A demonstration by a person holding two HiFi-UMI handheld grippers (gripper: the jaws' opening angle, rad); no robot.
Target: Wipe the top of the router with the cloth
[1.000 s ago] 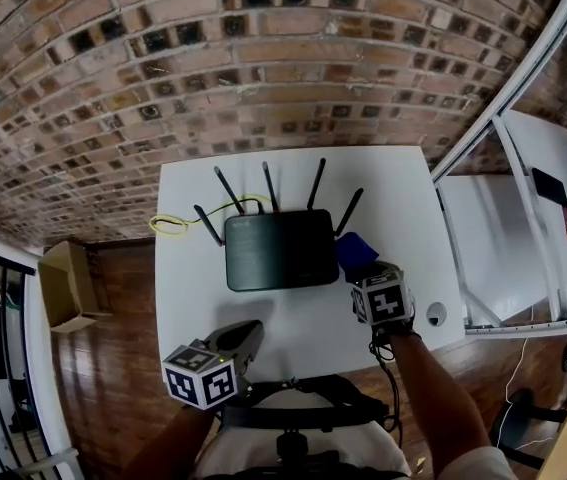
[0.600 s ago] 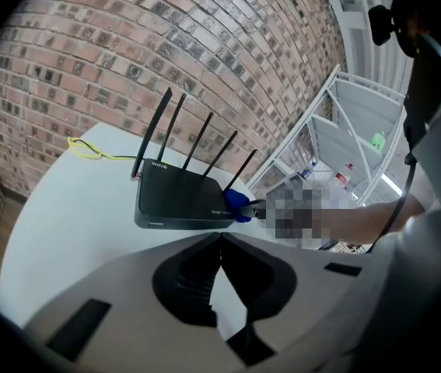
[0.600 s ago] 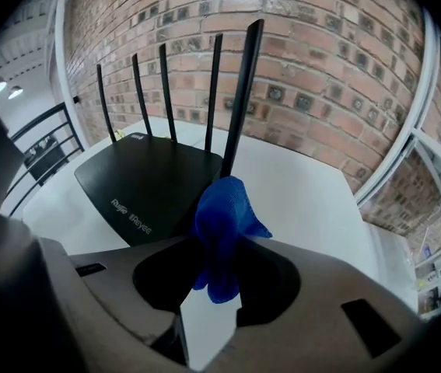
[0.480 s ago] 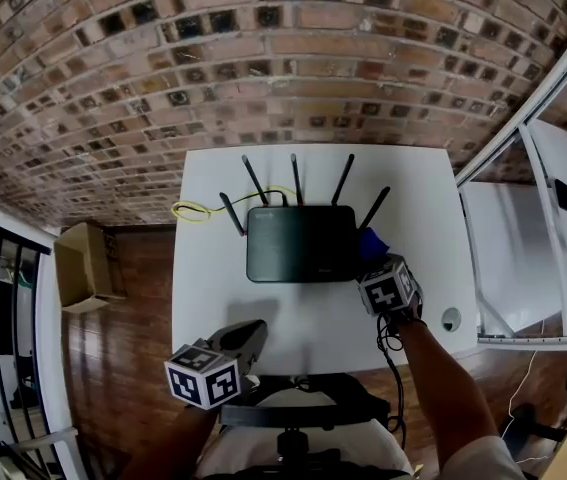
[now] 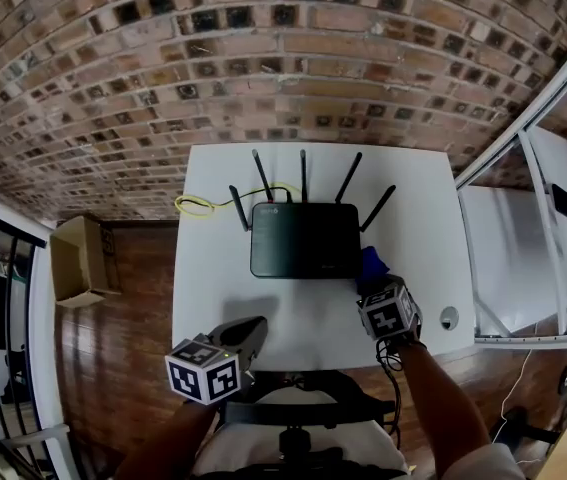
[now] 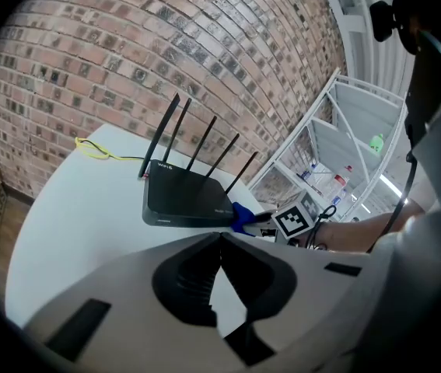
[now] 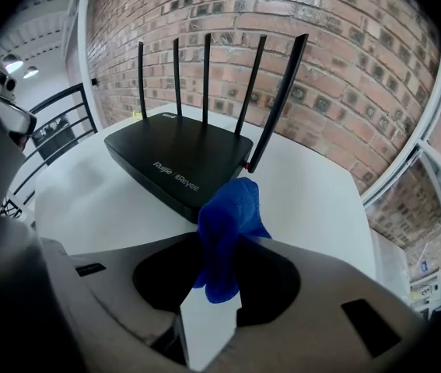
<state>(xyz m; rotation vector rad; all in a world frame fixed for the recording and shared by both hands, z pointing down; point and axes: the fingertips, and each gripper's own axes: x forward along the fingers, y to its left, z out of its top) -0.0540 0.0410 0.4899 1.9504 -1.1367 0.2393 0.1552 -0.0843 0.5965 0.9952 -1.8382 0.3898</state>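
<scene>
Had the right gripper [image 7: 218, 243] clamped tight on a blue cloth [image 7: 228, 220], with the fabric bunched between the jaws and bulging out past their tips toward 12 o'clock. Kept it low over a white table [image 5: 213, 268], near the front edge at roughly 4 o'clock from the table's middle. Found the cloth just beside the near right corner of the black router [image 5: 305, 240], not on its top; could not tell whether the two touched. Found the router lying flat toward the back of the table, at 11 o'clock from the right gripper, with five thin antennas [image 5: 303, 173] standing up along its far edge and sides. Noted a yellow cable [image 5: 195, 206] looped on the table at 10 o'clock from the router. Had the left gripper [image 6: 218, 235] with its jaw tips brought together and nothing between them, pointed toward the router from 7 o'clock and well apart from it, at the table's front edge. Beyond the table, saw a brick wall [image 5: 263, 68] at 12 o'clock, a cardboard box [image 5: 75, 258] on the wooden floor [image 5: 123, 308] at 9 o'clock, and white shelving [image 5: 523, 248] at 3 o'clock.
</scene>
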